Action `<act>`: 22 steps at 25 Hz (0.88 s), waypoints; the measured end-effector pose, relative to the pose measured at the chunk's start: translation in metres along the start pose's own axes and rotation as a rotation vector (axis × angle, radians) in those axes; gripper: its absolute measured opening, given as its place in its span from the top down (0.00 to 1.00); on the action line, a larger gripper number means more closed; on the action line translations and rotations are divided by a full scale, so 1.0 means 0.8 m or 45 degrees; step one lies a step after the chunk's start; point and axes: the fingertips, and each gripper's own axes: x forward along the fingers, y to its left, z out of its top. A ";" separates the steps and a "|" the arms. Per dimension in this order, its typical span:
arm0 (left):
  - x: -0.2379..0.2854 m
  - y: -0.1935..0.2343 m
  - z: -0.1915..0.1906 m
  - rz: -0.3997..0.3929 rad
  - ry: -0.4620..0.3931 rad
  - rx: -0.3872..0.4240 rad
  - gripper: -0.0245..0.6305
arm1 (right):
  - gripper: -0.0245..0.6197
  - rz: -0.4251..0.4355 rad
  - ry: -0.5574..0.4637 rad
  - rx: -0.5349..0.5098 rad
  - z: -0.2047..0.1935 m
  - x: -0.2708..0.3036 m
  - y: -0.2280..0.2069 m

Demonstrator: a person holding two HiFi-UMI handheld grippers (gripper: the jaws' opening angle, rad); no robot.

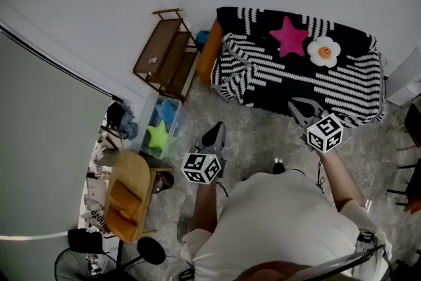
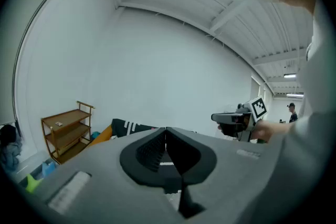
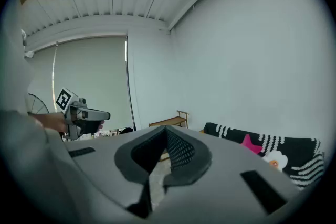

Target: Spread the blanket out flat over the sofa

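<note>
Blanket (image 1: 309, 85), black with white stripes, lies over the sofa (image 1: 209, 52) in the upper right of the head view, bunched at its left end. The left gripper (image 1: 214, 133) and right gripper (image 1: 300, 106) hover in front of it. All jaws are closed on nothing, so I judge that no corner is grasped yet.

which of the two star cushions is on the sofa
The pink star, lying on the striped blanket beside the white flower cushion; the green star sits in a bin on the floor.
</note>
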 end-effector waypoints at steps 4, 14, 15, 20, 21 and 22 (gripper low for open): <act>0.002 0.000 0.002 0.001 0.000 -0.001 0.93 | 0.96 0.003 -0.007 -0.005 0.003 0.001 -0.001; 0.009 -0.009 -0.007 0.015 0.006 -0.015 0.93 | 0.96 0.021 -0.011 0.001 0.000 0.001 -0.003; 0.010 -0.010 -0.007 0.018 0.007 -0.016 0.93 | 0.96 0.023 -0.009 0.008 -0.001 0.001 -0.005; 0.018 -0.015 -0.014 0.067 0.004 -0.016 0.93 | 0.96 0.041 0.013 0.013 -0.010 -0.002 -0.017; 0.019 -0.015 -0.015 0.085 0.003 -0.016 0.93 | 0.96 0.046 0.017 0.014 -0.012 -0.003 -0.020; 0.021 -0.015 -0.017 0.098 0.003 -0.019 0.93 | 0.96 0.052 0.022 0.016 -0.014 -0.002 -0.023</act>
